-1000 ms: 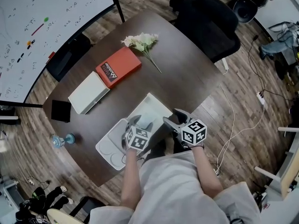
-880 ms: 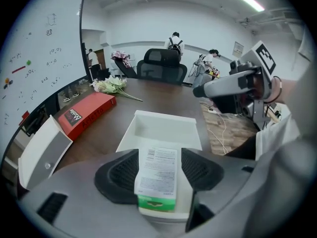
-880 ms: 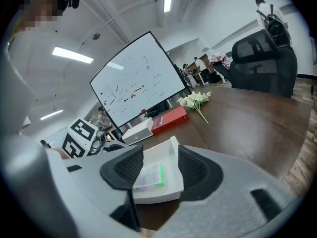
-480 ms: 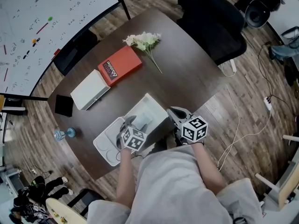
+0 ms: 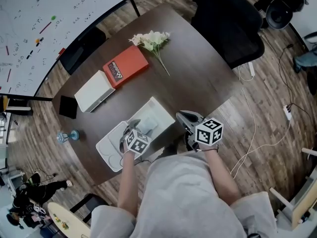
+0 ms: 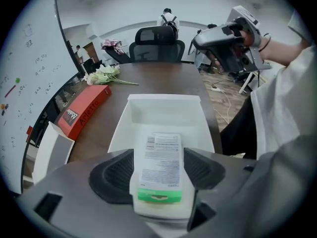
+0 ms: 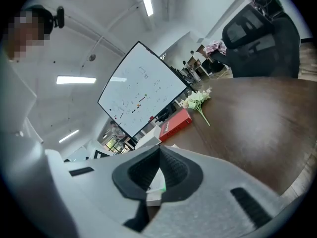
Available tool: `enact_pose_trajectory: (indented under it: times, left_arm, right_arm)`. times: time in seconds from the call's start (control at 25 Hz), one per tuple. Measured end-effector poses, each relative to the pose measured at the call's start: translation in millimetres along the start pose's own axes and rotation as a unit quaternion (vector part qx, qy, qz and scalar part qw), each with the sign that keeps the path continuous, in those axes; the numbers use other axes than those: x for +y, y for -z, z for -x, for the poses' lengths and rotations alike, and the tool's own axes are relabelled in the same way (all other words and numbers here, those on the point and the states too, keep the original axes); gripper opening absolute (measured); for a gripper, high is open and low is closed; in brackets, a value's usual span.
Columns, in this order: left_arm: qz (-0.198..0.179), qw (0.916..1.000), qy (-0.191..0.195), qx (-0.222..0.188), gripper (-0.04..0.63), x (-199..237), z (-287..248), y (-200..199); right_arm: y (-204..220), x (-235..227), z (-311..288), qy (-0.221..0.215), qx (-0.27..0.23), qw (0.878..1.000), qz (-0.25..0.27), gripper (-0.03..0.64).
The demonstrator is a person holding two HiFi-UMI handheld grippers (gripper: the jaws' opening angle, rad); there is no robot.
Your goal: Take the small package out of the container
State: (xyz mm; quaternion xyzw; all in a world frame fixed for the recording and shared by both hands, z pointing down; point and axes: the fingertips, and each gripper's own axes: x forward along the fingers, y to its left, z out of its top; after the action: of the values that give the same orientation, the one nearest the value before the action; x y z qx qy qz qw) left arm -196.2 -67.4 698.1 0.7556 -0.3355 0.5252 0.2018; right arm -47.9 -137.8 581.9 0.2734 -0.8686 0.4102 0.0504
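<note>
A white open container stands near the table's front edge, and its far wall shows in the left gripper view. The small package, white with a printed label and a green stripe, lies lengthwise between the jaws of my left gripper. Those jaws are opening; the pads stand close at the package's sides without visibly pressing. In the head view the left gripper is over the container's near end. My right gripper hovers right of the container, over the table edge, shut and empty.
The container's white lid lies to its left. Farther back are a white box, a red book and white flowers. A black chair stands beyond the table, a whiteboard at left.
The right gripper's jaws have gone from spread to shut, with nothing in them. The left gripper has shifted slightly toward the container's near end.
</note>
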Motion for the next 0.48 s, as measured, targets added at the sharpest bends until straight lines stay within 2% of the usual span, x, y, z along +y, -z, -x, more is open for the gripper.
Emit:
enact_pose_trajectory:
  times: [0.12,0.32,0.48]
  left_arm:
    - [-0.012,0.9997,0.015,0.012,0.296,-6.2,-5.8,-4.4]
    - [-0.016,0.9994,0.016,0.028,0.301,-5.5,-12.9,-2.7]
    - [-0.024,0.9985,0.029,0.039,0.308,-9.6,-11.2,-4.6]
  right_arm:
    - [0.5,3.3,-2.4,-0.016,0.018,1.0,0.016,0.003]
    - [11.7,17.1,-9.5,-0.062,0.061,0.996,0.036,0.003]
    - [15.0,18.3,-12.5,-0.073,0.087,0.992,0.055,0.003]
